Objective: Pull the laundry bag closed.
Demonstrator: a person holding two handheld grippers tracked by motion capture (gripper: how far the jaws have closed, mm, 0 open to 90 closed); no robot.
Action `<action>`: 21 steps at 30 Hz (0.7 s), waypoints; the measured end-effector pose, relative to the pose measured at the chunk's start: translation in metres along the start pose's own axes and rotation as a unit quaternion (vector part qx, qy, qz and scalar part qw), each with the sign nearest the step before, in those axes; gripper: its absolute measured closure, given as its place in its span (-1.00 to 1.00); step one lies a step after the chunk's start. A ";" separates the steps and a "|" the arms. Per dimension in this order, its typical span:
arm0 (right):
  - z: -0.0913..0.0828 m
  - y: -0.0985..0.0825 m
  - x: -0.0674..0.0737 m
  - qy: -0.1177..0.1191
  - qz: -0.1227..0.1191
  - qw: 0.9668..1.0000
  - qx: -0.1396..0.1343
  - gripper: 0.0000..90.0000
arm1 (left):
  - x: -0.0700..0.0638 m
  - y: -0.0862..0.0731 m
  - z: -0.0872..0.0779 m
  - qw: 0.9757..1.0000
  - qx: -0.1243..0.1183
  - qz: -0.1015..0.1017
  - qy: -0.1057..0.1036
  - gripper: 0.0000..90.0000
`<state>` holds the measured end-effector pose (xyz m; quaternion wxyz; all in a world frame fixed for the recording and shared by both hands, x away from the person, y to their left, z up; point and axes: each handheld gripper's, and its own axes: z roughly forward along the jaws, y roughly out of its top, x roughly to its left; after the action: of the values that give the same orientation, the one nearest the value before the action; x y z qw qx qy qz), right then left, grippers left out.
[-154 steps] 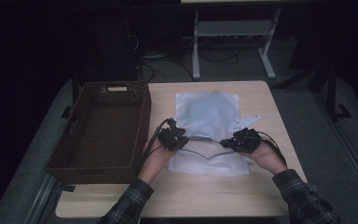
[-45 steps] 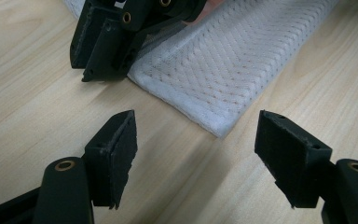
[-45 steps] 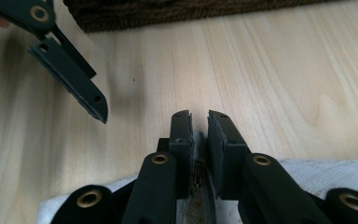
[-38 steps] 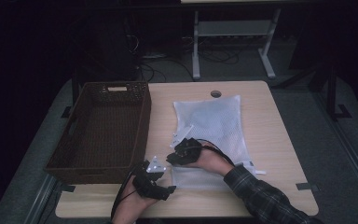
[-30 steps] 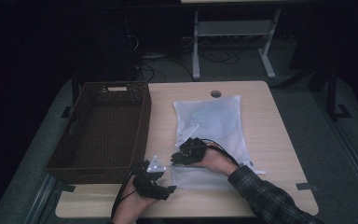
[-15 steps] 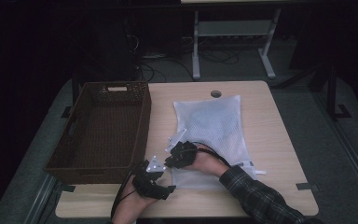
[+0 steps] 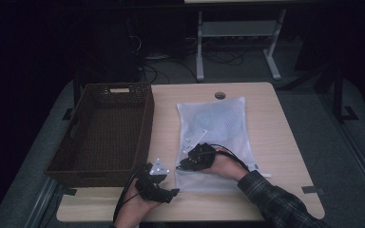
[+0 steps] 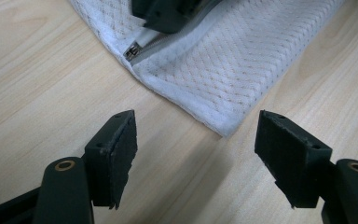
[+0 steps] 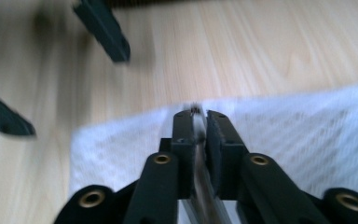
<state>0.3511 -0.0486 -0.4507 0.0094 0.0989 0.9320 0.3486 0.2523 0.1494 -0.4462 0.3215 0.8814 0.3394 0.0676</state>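
I see right gripper [image 9: 196,112] clenched on zipper [image 8: 135,48] of mesh laundry bag [image 7: 218,124]. Left gripper [image 8: 196,154] released, empty, just beside bag's near corner; wicker basket [image 7: 104,128] left of bag.

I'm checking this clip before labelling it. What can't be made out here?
- Zipper pull: in the blurred right gripper view, the right hand-held gripper is closed on the mesh bag's zipper; its jaws hide the pull.
- Bag contents: high view, only a dark shadow through the mesh.
- Zipper: left gripper view, cut off by the other gripper's jaw.
- Basket floor: high view, too dark.
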 end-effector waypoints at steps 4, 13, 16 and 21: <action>-0.002 -0.007 -0.002 -0.003 0.001 1.000 0.010 0.74 | 0.000 0.000 0.000 1.000 0.001 0.000 0.000 -0.35; 0.003 0.012 -0.001 0.012 0.002 1.000 0.009 0.38 | 0.000 0.000 -0.001 1.000 -0.002 -0.002 0.001 -0.35; 0.014 0.007 -0.003 0.009 0.001 1.000 0.030 0.43 | 0.001 0.000 -0.001 1.000 -0.002 -0.003 0.002 -0.35; 0.014 0.002 -0.005 0.003 0.003 1.000 0.025 0.76 | 0.001 0.000 -0.001 1.000 0.000 -0.003 0.004 -0.35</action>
<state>0.3576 -0.0394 -0.4605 0.0031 0.1012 0.9402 0.3252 0.2527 0.1503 -0.4460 0.3203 0.8802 0.3432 0.0697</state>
